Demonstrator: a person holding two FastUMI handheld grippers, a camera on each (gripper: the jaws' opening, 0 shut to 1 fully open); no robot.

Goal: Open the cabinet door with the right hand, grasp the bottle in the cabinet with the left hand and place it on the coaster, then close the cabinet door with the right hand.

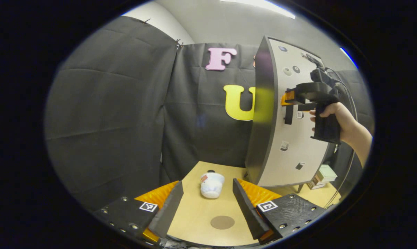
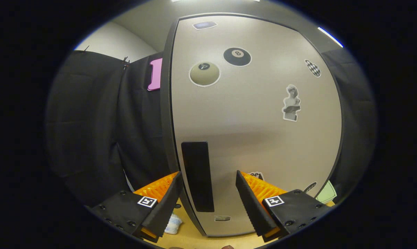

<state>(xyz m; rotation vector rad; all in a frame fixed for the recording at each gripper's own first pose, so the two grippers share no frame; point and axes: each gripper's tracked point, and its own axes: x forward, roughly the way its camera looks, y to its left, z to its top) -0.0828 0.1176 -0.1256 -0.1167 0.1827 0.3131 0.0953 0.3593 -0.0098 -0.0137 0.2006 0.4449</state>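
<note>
Left gripper view. The left gripper (image 1: 208,207) sits at the bottom centre of the frame with its fingers spread wide and nothing between them. Beyond the gap, on the wooden table (image 1: 194,221), the bottle (image 1: 211,185) lies on its side, white with a dark cap end pointing away. The round brown coaster (image 1: 222,222) lies nearer the bottom edge, apart from the bottle and bare. At centre right stands the cabinet (image 1: 263,114), its pale door (image 1: 291,138) carrying several stickers. The right gripper (image 1: 287,100) is at the door's dark vertical handle (image 1: 288,116), held by a hand (image 1: 333,114) entering from the right edge; whether its fingers touch the handle cannot be told here. Small boxes (image 1: 324,174) sit on the table at lower right, behind the cabinet's foot.

Right gripper view. The door (image 2: 256,121) takes up the centre and right of the frame, appearing closed or nearly so. The right gripper (image 2: 208,204) at the bottom has its fingers spread; the handle (image 2: 197,176) stands between them, nearer the left finger, with no visible contact. A part of the bottle (image 2: 172,224) shows at lower left, behind the left finger. The stickers (image 2: 237,56) appear large here.
</note>
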